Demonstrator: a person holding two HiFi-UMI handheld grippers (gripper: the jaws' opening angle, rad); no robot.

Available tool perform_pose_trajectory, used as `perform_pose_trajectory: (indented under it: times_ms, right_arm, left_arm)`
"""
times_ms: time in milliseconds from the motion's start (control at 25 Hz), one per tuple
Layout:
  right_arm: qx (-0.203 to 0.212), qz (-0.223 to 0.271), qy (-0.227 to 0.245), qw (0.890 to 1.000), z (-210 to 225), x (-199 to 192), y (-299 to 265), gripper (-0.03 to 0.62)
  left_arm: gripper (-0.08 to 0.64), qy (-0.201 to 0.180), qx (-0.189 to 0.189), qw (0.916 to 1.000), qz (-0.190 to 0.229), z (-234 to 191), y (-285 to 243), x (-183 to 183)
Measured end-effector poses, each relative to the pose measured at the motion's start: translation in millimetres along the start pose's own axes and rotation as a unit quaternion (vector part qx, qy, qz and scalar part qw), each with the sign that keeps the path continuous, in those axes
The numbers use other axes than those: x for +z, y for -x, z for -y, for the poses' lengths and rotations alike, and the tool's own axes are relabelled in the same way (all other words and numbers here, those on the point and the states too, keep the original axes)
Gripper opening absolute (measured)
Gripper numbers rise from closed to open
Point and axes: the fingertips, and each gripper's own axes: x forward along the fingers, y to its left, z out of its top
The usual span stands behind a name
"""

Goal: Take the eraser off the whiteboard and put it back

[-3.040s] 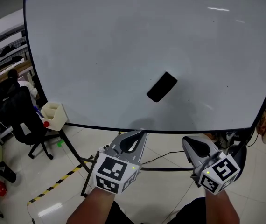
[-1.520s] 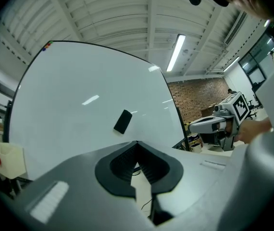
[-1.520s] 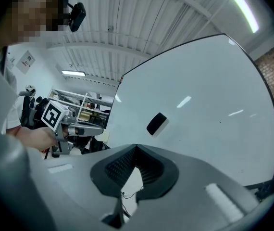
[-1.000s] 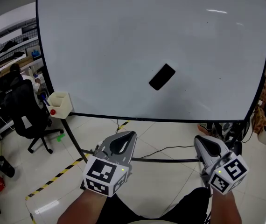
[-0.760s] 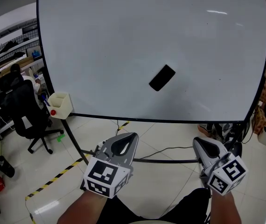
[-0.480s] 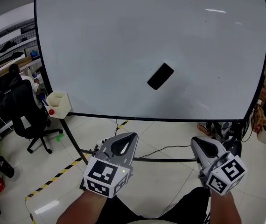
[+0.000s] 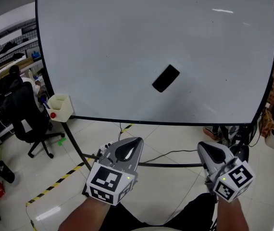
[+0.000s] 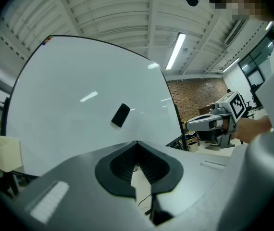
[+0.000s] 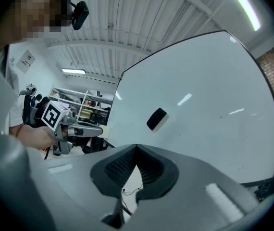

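The black eraser (image 7: 166,78) sits on the whiteboard (image 7: 103,47), right of its centre and in its lower half. Its long axis runs diagonally, upper end to the right. The left gripper (image 7: 137,140) and right gripper (image 7: 201,146) are held level, aimed at the whiteboard, below its bottom edge. Left fingers (image 8: 120,167) and right fingers (image 9: 118,170) are closed tip to tip, holding nothing.

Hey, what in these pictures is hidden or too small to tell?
- The eraser, back face: every view, it lies against the whiteboard.
- The whiteboard, top edge: head view, cut off by the frame.
- The beige holder, contents: head view, too small; left gripper view, cut by the picture edge.
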Motion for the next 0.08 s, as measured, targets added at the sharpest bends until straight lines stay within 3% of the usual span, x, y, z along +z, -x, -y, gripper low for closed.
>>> perform_pose_trajectory:
  times_ms: [80]
  right_arm:
    - [0.001, -0.001, 0.001, 1.0, -1.5, -0.1, -0.1, 0.002]
  left_arm:
    - [0.015, -0.001, -0.003, 1.0, 0.0, 2.3, 0.1, 0.5]
